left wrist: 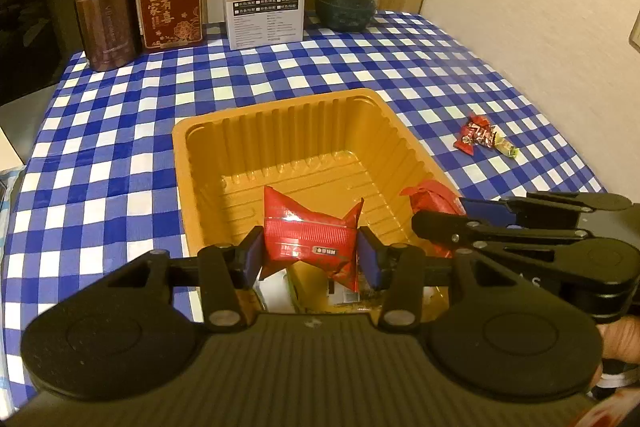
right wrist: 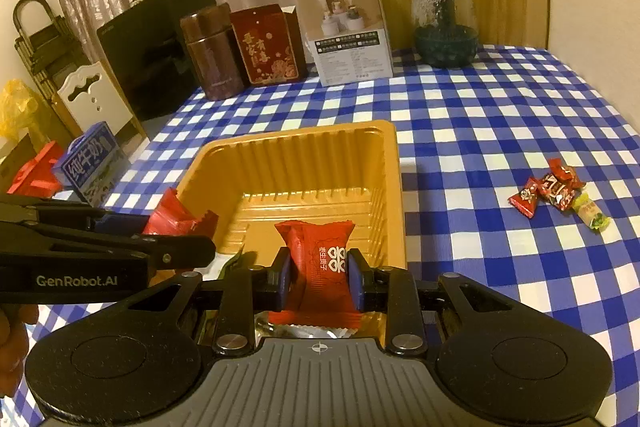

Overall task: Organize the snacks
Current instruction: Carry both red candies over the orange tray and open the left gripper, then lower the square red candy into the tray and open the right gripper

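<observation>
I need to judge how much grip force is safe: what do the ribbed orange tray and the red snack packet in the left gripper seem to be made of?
The ribbed orange tray looks like thin moulded plastic: glossy, with pressed ribs in its walls. The red snack packet held by the left gripper looks like shiny plastic or foil film: it is creased and has crimped, flared ends.

Lighting: warm, yellowish, moderately dim indoor light in both views. Glare: pale sheen on the checked worktop (left wrist: 360,67) at the far side; bright highlights on the orange tray (left wrist: 280,131) floor. Shadows: soft. Distortion: strong fisheye bending at edges, dark corner vignetting. Focus: the scene reads slightly soft, with visible noise.
</observation>
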The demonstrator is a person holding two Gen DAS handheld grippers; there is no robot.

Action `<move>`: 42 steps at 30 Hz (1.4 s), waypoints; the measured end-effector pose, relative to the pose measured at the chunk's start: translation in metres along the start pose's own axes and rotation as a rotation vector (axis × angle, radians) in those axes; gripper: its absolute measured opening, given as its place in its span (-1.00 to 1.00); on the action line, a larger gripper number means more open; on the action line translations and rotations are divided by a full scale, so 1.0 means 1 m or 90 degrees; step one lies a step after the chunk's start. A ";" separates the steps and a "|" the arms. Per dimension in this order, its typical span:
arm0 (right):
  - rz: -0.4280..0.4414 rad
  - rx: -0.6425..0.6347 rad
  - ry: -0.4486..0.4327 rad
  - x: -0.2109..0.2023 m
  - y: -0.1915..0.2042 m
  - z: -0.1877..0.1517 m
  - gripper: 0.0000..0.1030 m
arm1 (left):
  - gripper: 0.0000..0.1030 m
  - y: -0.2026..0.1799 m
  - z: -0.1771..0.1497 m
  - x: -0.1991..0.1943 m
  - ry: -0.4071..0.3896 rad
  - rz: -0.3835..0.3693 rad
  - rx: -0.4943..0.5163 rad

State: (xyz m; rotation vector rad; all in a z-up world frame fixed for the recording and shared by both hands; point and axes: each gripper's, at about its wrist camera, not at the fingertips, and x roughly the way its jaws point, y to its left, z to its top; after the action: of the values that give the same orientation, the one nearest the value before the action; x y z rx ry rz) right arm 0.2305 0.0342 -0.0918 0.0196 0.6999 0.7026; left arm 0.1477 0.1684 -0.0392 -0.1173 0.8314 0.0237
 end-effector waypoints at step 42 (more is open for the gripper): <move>0.049 0.049 -0.035 -0.002 -0.006 0.006 0.22 | 0.32 0.013 -0.002 -0.009 -0.005 0.026 -0.001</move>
State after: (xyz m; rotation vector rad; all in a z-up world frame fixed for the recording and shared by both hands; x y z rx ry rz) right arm 0.2361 0.0299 -0.0877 0.1365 0.6765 0.7466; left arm 0.1389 0.1814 -0.0351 -0.1022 0.8263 0.0637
